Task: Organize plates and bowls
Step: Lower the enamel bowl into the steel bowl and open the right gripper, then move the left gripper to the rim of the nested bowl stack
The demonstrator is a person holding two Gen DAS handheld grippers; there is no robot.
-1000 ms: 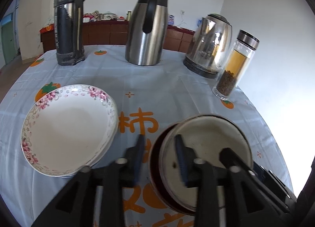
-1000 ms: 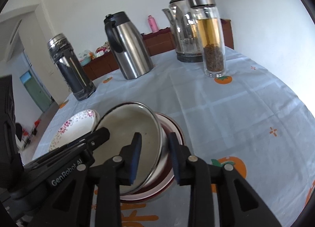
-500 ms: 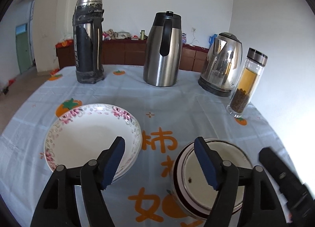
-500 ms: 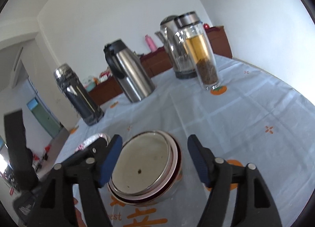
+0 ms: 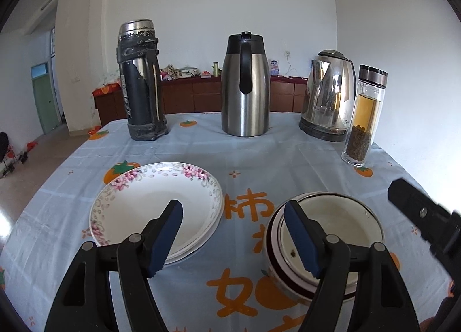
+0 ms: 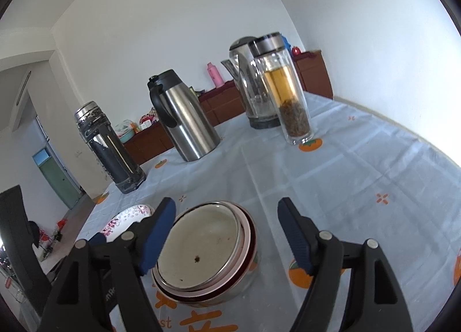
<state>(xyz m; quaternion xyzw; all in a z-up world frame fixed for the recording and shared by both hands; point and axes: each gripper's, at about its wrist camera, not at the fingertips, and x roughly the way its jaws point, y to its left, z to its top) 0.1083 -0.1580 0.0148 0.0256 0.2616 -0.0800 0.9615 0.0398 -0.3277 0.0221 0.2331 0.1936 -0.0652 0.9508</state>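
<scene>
Bowls (image 5: 325, 242) sit nested in one stack on the table (image 5: 288, 156), low and right of centre in your left wrist view, with a cream enamel bowl on top and darker red rims showing under it. Plates (image 5: 157, 208) with pink flower borders lie stacked just to the left of the bowls, apart from them.

Your left gripper (image 5: 233, 238) has just been opening; its blue pads stand wide with nothing between them, and it hangs above the cloth between the two stacks. Your right gripper (image 6: 226, 235) has also just been opening and holds nothing; the bowl stack shows between its pads but they do not press on it.

Along the far side of the table stand a dark flask (image 5: 141, 81), a steel jug (image 5: 245, 85), an electric kettle (image 5: 328, 96) and a glass tea bottle (image 5: 364, 116).

Judging by this, the sorting looks nearly or fully done: plates together, bowls together, no loose dish in sight. Whether anything is left outside the views you cannot tell.
</scene>
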